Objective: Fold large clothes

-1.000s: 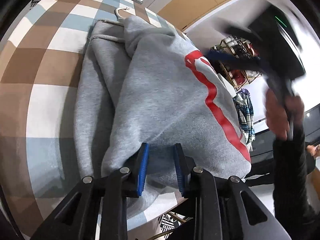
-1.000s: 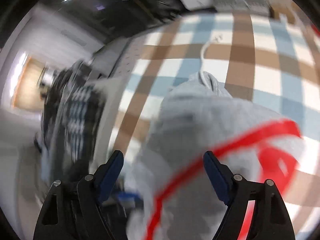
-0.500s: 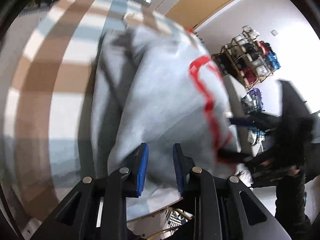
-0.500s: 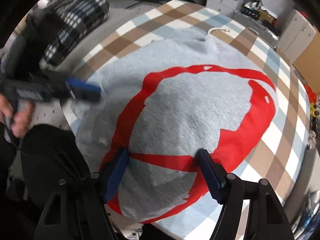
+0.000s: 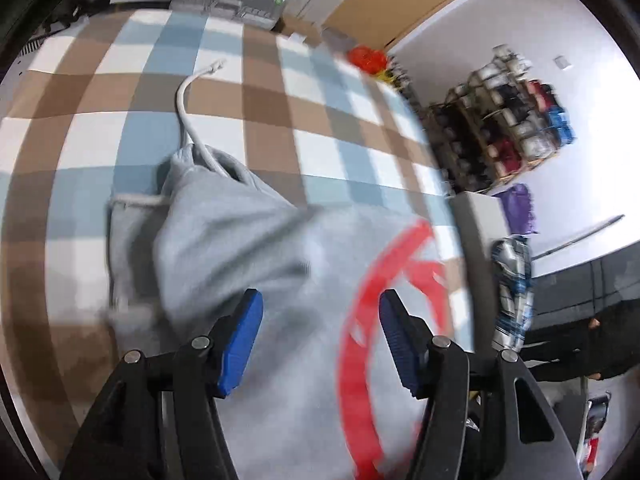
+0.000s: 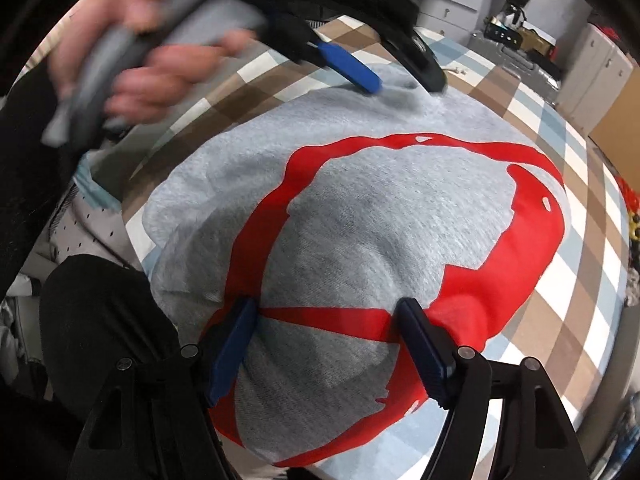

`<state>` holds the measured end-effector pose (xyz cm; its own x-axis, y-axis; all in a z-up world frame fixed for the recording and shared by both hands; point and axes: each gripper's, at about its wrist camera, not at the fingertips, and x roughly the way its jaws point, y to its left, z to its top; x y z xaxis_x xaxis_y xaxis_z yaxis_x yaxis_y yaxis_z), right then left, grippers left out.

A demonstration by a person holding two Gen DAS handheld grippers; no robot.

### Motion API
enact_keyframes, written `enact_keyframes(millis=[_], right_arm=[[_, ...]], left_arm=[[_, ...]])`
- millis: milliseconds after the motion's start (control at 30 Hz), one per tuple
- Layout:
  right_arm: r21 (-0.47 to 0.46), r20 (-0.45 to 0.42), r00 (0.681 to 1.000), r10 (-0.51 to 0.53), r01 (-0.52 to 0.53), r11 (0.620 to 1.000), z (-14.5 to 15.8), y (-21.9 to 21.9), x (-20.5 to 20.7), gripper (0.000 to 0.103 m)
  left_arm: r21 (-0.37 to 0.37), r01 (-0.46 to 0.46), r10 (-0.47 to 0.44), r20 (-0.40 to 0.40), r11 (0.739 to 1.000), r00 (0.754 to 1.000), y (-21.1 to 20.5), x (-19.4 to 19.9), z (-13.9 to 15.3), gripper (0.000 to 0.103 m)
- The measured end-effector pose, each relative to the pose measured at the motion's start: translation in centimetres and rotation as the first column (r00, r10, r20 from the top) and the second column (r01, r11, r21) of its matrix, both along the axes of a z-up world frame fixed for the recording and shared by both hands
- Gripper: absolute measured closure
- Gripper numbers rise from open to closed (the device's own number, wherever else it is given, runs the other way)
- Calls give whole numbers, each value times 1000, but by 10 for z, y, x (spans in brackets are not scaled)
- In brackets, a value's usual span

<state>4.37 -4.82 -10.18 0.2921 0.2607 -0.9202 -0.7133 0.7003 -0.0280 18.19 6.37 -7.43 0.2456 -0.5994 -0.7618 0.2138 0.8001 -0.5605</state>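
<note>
My left wrist view looks steeply down along its jaws, close over the grey sweatshirt (image 5: 248, 248) toward the far counter (image 5: 120, 92) edge. My right wrist view tilts steeper, closer still. Both share the sweatshirt's red print (image 6: 532, 216) and the checked cloth.

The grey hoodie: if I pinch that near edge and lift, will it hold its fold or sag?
The grey hoodie will likely sag: its fleece bulges softly between the right gripper. The stacked layers look bulky, so lower ones may slip. The drawstring will probably trail.
</note>
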Motion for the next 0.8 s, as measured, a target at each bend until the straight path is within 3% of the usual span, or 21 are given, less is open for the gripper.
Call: enact_keyframes(millis=[67,100,167,300,400,500,667,800], right_arm=[[21,15,1000,-5,5,1000,0,-3,-2,28],[27,18,1000,-6,6,1000,1,-4,-3,28],[49,12,1000,-11,10,999,4,-9,-4,28],[103,-5,1000,-11,12,995,4,-16,-1,27],[111,-9,1000,-11,12,994,5,-16,0,27],[120,-11,1000,-17,18,993,5,-18,-1,27],[150,-31,999,-22,26,988,6,-23,0,26],[144,-33,999,-18,22,989,7,-21,-1,26]], left_arm=[[30,-8,9,-45,1000,999,-2,10,-17,52],[44,-19,21,-43,999,999,-2,12,-20,67],[84,-23,25,-26,996,999,1,16,-27,78],[43,-20,21,-27,999,999,6,15,-31,80],[73,-14,16,-21,997,1000,2,11,-26,80],[116,-13,10,23,993,1000,-3,10,-2,80],[103,73,-90,180,992,980,-3,-45,39,78],[178,116,-148,179,977,973,-8,-73,24,77]])
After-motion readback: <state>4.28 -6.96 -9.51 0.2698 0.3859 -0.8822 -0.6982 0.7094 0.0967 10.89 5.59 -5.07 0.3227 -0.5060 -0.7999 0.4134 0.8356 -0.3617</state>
